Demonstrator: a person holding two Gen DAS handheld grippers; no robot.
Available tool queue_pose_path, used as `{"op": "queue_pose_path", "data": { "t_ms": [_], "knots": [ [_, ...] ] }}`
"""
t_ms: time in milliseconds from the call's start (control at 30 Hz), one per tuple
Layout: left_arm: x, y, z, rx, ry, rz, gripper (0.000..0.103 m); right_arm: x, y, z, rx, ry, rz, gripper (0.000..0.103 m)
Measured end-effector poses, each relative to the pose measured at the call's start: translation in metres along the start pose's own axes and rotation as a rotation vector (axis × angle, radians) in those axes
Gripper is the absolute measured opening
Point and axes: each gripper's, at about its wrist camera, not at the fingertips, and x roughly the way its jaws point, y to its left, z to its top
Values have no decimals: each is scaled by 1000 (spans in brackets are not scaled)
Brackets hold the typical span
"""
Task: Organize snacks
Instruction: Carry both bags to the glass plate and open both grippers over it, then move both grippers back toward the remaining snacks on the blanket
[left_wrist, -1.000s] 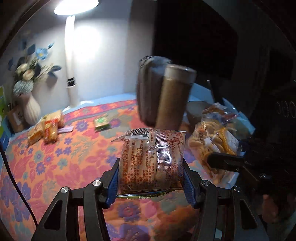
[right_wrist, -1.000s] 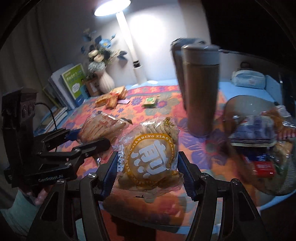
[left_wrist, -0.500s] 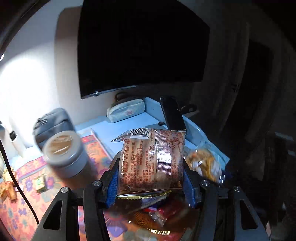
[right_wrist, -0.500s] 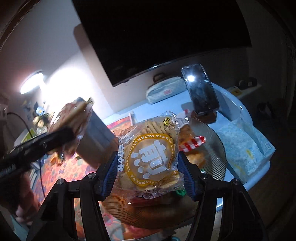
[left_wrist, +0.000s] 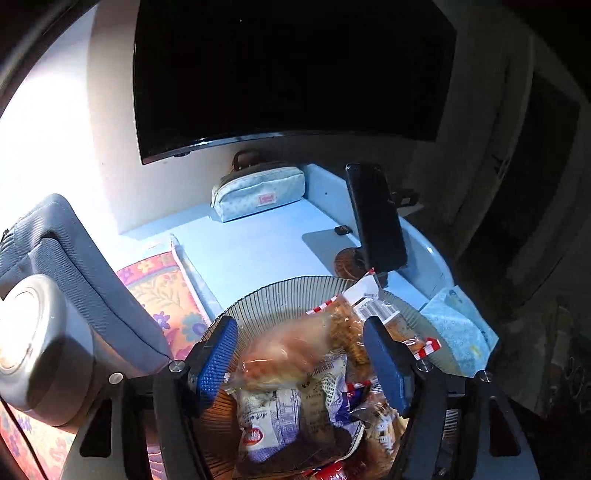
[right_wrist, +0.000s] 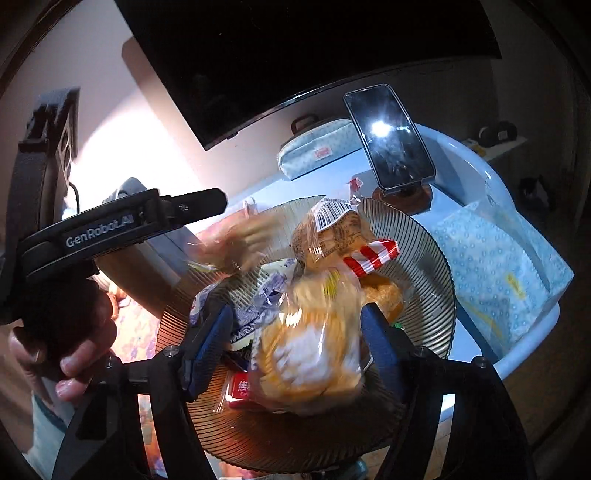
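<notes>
A ribbed glass bowl (left_wrist: 280, 291) (right_wrist: 424, 251) holds several wrapped snacks. My left gripper (left_wrist: 300, 360) hangs just above it with its jaws opening. A blurred orange-brown biscuit packet (left_wrist: 280, 358) sits loose between the blue pads (left_wrist: 216, 360), with a gap on each side, dropping toward the pile. My right gripper (right_wrist: 295, 347) is over the same bowl, jaws opening too. A blurred yellow cracker bag (right_wrist: 310, 354) falls between its fingers. In the right wrist view the left gripper (right_wrist: 210, 206) reaches in from the left above the orange-brown packet (right_wrist: 232, 243).
A phone on a stand (left_wrist: 376, 218) leans behind the bowl, with a pencil case (left_wrist: 258, 192) at the wall under a dark screen (left_wrist: 288, 74). A grey flask (left_wrist: 33, 343) and grey bag (left_wrist: 74, 266) stand left. A blue tissue pack (left_wrist: 458, 332) lies right.
Both grippers swung from the floral cloth to above the glass bowl. Their jaws have widened, and both packets, gripped firmly before, now slip down blurred.
</notes>
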Motion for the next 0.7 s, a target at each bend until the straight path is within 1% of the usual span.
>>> {"op": "queue_pose_path", "data": {
  "t_ms": [67, 167, 267, 400, 567, 700],
  "knots": [
    [-7, 2, -1, 0, -14, -7, 68, -4, -3, 0, 13, -14, 0, 72],
    [-17, 11, -2, -24, -30, -39, 68, -9, -1, 0, 19, -28, 10, 72],
    [-35, 18, -5, -43, -48, -64, 68, -13, 9, -3, -2, -33, 8, 72],
    [-65, 20, -13, -32, -87, -67, 68, -18, 27, -8, -35, -42, 9, 72],
    [-118, 30, -28, -16, -168, -34, 68, -29, 56, -14, -86, -61, 23, 72],
    [-161, 50, -43, -27, -221, 21, 68, -36, 83, -22, -126, -68, 57, 72]
  ]
}}
